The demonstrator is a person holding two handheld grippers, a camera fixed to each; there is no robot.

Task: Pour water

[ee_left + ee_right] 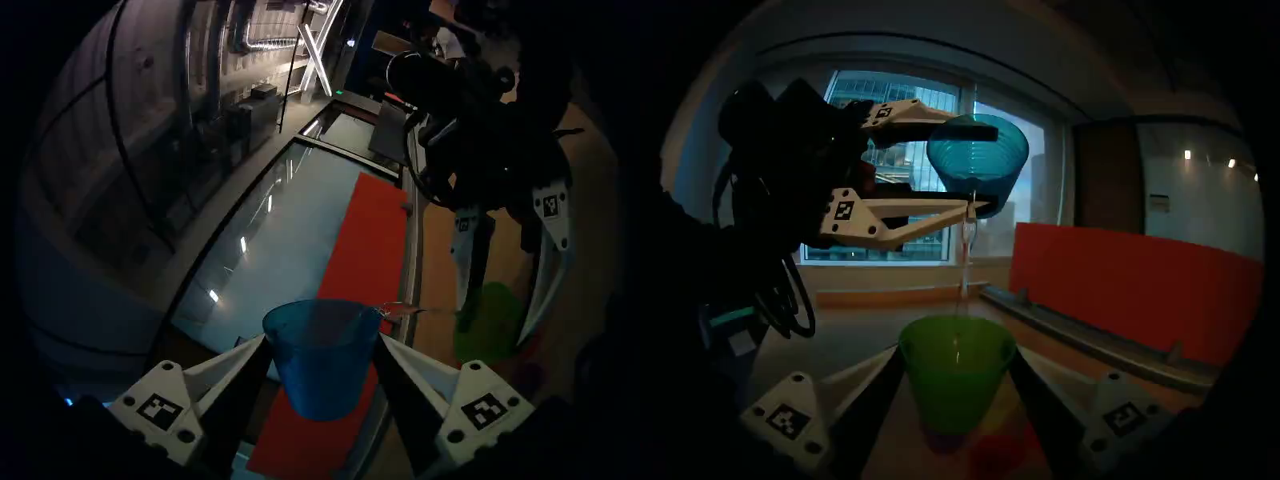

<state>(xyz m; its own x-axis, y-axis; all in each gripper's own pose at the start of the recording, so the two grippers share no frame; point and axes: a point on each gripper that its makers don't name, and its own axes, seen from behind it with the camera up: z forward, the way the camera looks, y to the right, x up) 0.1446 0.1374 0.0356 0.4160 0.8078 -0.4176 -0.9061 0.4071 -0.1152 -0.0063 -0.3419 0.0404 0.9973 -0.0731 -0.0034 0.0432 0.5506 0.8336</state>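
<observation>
Blue cup [322, 360] tilted, water [966, 240] faint, green cup [957, 372] below

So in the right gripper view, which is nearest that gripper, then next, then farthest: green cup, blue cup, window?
1. Green cup: bottom middle, between that gripper's fingers.
2. Blue cup: tipped above it, pouring.
3. Window: far behind both.

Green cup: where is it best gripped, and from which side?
Grip the green cup on its side wall under the rim, coming level from the side: it stands upright, tapers downward, and its open mouth is taking water from above.
</observation>
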